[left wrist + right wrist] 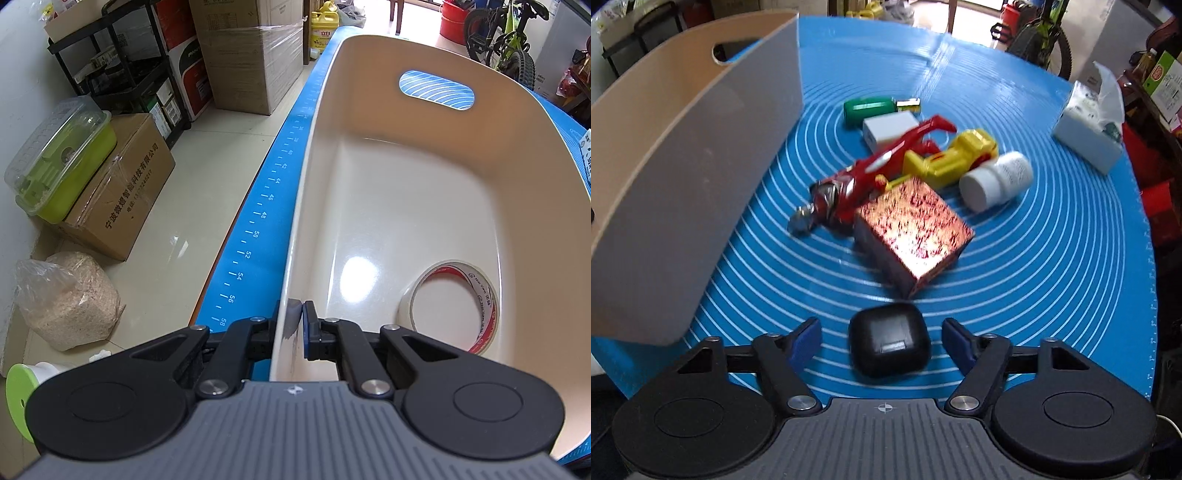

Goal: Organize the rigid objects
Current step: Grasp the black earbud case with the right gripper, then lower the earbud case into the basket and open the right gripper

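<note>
My left gripper (295,328) is shut on the near wall of a cream plastic bin (369,206); one finger is outside, one inside. A roll of tape (452,304) lies inside the bin. In the right wrist view the bin (701,166) stands at the left on the blue mat (1052,258). My right gripper (882,341) is open around a black earbud case (889,343), fingers apart from it. Beyond lie a shiny red-gold box (914,230), a red figure (871,173), a yellow toy (955,157), a white bottle (995,181), a white block (890,129) and a green bottle (873,109).
A tissue pack (1089,129) sits at the mat's far right. Left of the table, on the floor, are cardboard boxes (122,188), a green lidded container (59,151), a bag of grain (68,299) and a black shelf (122,66). A bicycle (506,40) stands behind.
</note>
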`<action>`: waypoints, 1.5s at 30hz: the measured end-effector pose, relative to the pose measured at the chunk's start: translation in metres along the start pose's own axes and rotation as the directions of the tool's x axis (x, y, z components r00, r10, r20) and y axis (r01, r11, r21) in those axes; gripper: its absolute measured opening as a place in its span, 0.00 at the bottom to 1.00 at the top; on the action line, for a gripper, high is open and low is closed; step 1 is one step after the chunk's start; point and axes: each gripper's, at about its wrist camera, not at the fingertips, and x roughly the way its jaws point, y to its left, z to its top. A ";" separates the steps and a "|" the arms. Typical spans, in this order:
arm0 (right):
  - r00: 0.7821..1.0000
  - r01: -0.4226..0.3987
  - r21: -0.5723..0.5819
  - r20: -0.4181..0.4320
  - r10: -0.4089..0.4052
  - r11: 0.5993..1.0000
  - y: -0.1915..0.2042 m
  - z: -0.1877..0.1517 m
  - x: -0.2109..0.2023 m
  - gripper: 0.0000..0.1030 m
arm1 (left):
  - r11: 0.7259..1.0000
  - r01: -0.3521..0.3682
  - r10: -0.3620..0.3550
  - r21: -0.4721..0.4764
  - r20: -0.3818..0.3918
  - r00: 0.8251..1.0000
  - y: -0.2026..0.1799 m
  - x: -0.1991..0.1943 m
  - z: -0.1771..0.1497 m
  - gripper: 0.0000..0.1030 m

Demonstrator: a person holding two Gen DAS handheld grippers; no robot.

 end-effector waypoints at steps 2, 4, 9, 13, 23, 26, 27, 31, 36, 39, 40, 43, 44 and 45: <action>1.000 0.000 -0.007 0.000 0.000 1.000 0.001 -0.001 0.000 0.53 | 1.000 0.000 0.000 -0.001 -0.001 1.000 0.000 0.000 0.000 0.10; 1.000 -0.019 0.001 0.006 0.019 1.000 -0.001 -0.001 -0.001 0.53 | 1.000 0.001 -0.001 -0.002 -0.001 1.000 0.000 0.000 0.001 0.10; 0.998 -0.014 -0.025 0.056 0.016 1.000 0.003 -0.002 -0.012 0.53 | 1.000 0.001 -0.001 -0.003 -0.001 1.000 0.000 0.000 0.001 0.10; 0.990 -0.027 -0.015 0.138 0.028 1.000 0.004 0.005 -0.035 0.52 | 1.000 0.001 -0.001 -0.002 -0.001 1.000 0.000 0.000 0.001 0.10; 0.906 -0.080 0.007 0.417 0.070 0.997 0.011 0.043 -0.105 0.52 | 1.000 -0.001 0.001 0.005 -0.004 1.000 -0.002 0.001 0.002 0.10; 0.884 -0.110 -0.036 0.453 0.114 0.993 0.029 0.059 -0.114 0.52 | 1.000 -0.002 0.002 0.003 -0.005 1.000 -0.003 0.001 0.003 0.10; 0.880 -0.116 -0.055 0.458 0.128 0.992 0.036 0.065 -0.114 0.52 | 1.000 -0.004 0.004 0.003 -0.005 1.000 -0.003 0.001 0.003 0.10; 0.875 -0.145 -0.135 0.446 0.191 0.980 0.069 0.081 -0.106 0.53 | 1.000 -0.006 0.006 0.006 -0.004 1.000 -0.003 0.000 0.003 0.10; 0.903 -0.182 -0.192 0.356 0.241 0.964 0.105 0.089 -0.080 0.53 | 1.000 -0.005 0.006 0.009 -0.005 1.000 -0.003 0.000 0.003 0.10; 0.918 -0.185 -0.218 0.310 0.247 0.958 0.126 0.087 -0.065 0.53 | 1.000 -0.005 0.005 0.010 -0.005 1.000 -0.002 0.000 0.003 0.10; 0.924 -0.184 -0.226 0.292 0.246 0.957 0.132 0.087 -0.059 0.53 | 1.000 -0.005 0.005 0.010 -0.005 1.000 -0.003 0.000 0.003 0.09; 0.939 -0.180 -0.248 0.244 0.241 0.952 0.146 0.083 -0.048 0.53 | 1.000 -0.005 0.005 0.010 -0.006 1.000 -0.003 0.000 0.003 0.09; 0.944 -0.177 -0.255 0.230 0.237 0.951 0.151 0.077 -0.046 0.53 | 1.000 -0.005 0.006 0.010 -0.005 1.000 -0.003 0.000 0.003 0.09; 0.949 -0.173 -0.263 0.214 0.232 0.949 0.155 0.077 -0.042 0.53 | 1.000 -0.006 0.006 0.011 -0.005 1.000 -0.003 0.000 0.003 0.09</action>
